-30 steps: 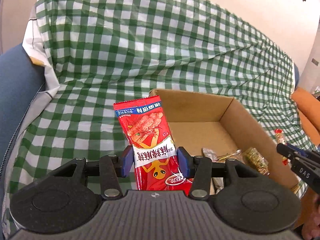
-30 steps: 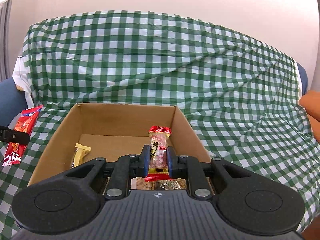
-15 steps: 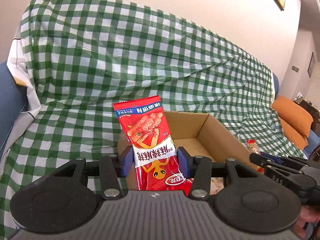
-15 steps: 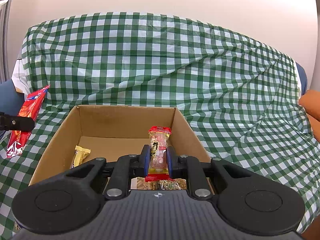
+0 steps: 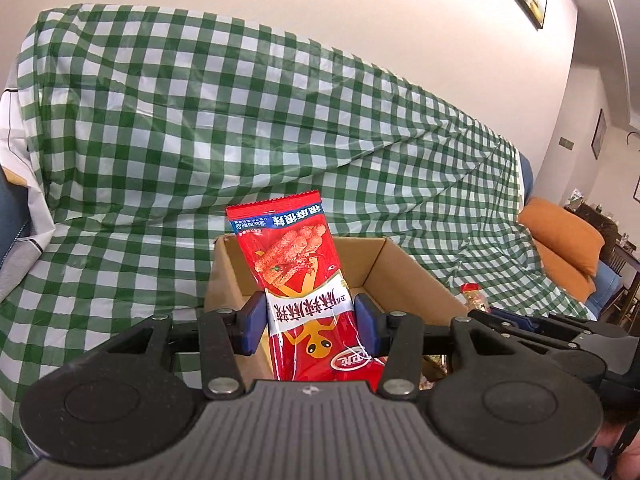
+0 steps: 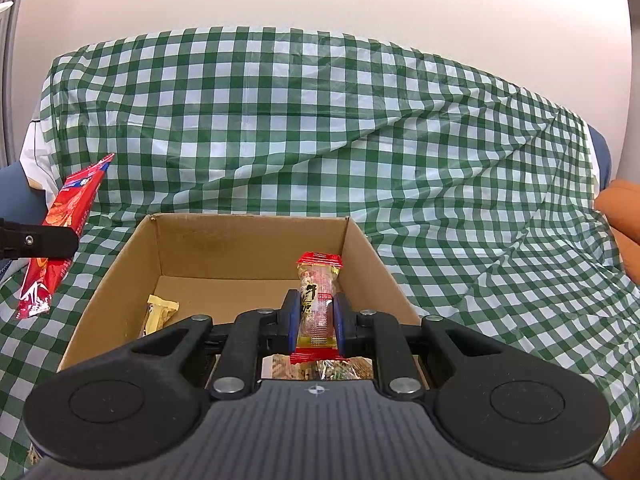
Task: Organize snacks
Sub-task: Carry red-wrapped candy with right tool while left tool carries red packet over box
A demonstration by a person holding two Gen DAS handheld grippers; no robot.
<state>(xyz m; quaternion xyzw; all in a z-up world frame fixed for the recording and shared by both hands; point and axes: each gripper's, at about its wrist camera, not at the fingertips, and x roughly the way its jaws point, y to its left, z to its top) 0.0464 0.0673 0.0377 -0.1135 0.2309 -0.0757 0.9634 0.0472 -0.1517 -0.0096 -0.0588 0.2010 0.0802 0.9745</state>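
Observation:
My left gripper (image 5: 306,330) is shut on a long red snack packet (image 5: 298,280), held upright in the air left of an open cardboard box (image 5: 404,270). The packet also shows in the right wrist view (image 6: 60,232), left of the box (image 6: 120,272). My right gripper (image 6: 316,326) is shut on a small clear snack with red ends (image 6: 318,300), held over the box's near right part. It shows in the left wrist view (image 5: 474,300). A yellow snack (image 6: 158,314) lies on the box floor at the left. More wrapped snacks (image 6: 336,368) lie at the box's near edge.
The box sits on a sofa covered with a green-and-white checked cloth (image 6: 320,132). An orange cushion (image 5: 560,240) lies at the right end. Blue upholstery (image 5: 12,216) shows at the left. A cream wall rises behind.
My left gripper has risen and swung right with the red packet, so the box now sits lower and straight ahead. My right gripper has stayed nearly still over the box.

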